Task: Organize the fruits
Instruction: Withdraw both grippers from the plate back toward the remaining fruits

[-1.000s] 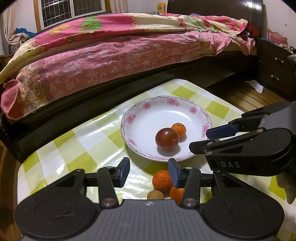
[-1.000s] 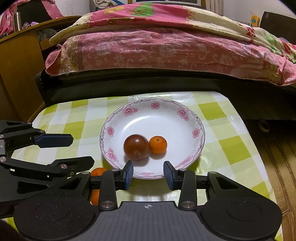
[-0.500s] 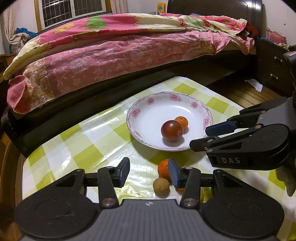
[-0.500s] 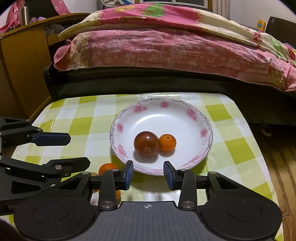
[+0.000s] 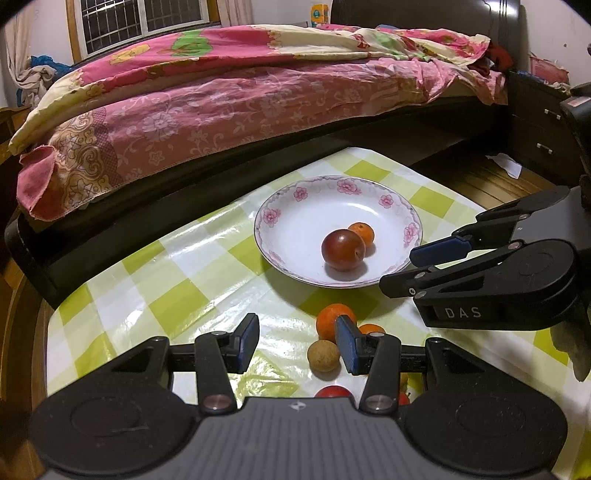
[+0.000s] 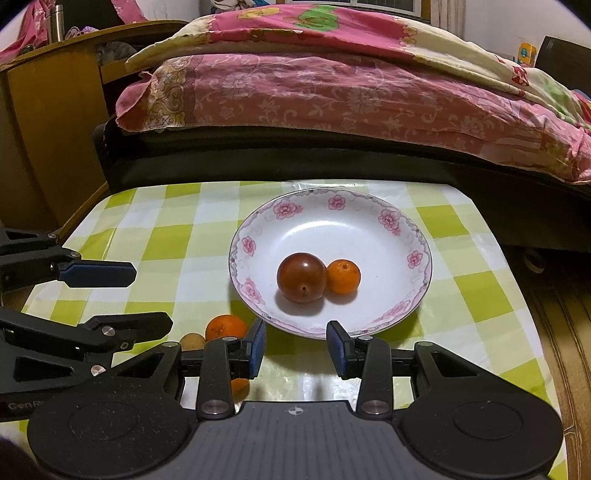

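A green-checked table [image 6: 177, 236] stands beside a bed [image 6: 332, 96] with pink covers. Its floral plate [image 6: 388, 221] holds two fruits; others lie loose nearby. Both tongs, left [image 5: 297, 343] and right [image 6: 295, 345], hover part-open, empty.

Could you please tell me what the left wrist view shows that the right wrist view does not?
Only the left wrist view shows a red fruit at the near edge, a window and a dark drawer unit. Only the right wrist view shows a wooden cabinet bearing a metal flask. Both share the flowered plate holding a dark red fruit and a small orange, loose fruit on the checked cloth, and both empty tongs.
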